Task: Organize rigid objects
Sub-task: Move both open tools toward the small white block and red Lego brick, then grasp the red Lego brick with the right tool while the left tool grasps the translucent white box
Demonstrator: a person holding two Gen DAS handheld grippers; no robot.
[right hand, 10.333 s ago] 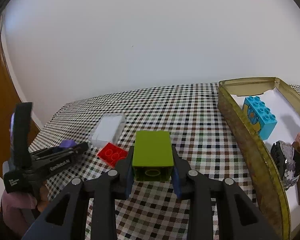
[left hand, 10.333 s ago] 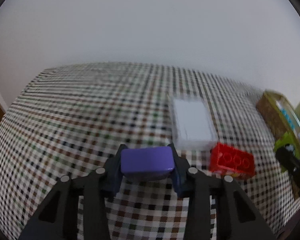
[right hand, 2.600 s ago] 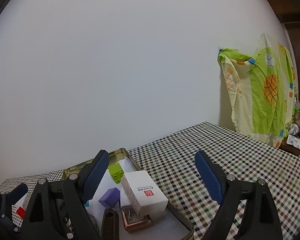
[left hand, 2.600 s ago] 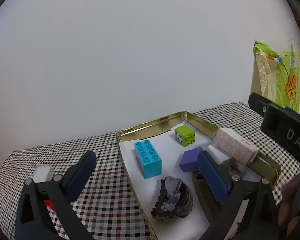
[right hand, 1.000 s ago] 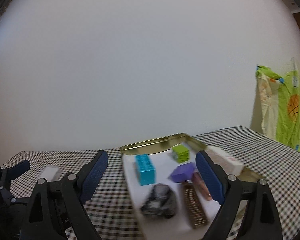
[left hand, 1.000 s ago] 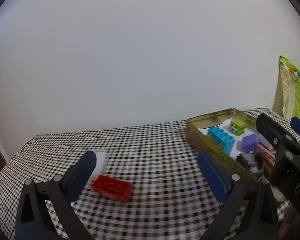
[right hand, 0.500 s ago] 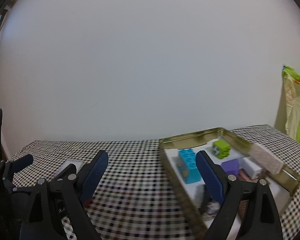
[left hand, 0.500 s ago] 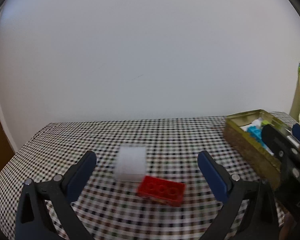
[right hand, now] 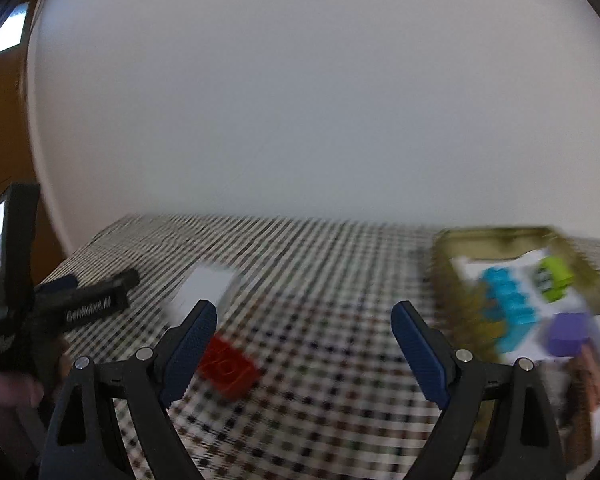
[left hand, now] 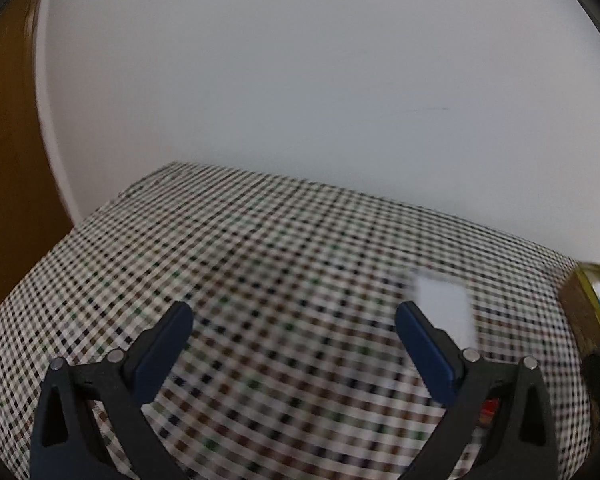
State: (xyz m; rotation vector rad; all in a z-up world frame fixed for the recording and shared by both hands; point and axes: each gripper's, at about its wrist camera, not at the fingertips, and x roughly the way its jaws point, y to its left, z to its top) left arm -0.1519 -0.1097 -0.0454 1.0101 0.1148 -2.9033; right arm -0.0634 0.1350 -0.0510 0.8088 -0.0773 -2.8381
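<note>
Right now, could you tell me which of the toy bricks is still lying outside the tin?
The red brick: it lies on the checked cloth beside the white box, while the blue brick and green brick sit inside the tin.

The left gripper [left hand: 294, 328] is hanging above the counter [left hand: 260, 264] with its jaws spread wide and nothing between them. The right gripper [right hand: 304, 326] is hovering likewise, jaws wide apart and empty (both views are blurred). In the right wrist view, the left gripper is showing at the far left edge, held in a hand [right hand: 4, 394].
</note>
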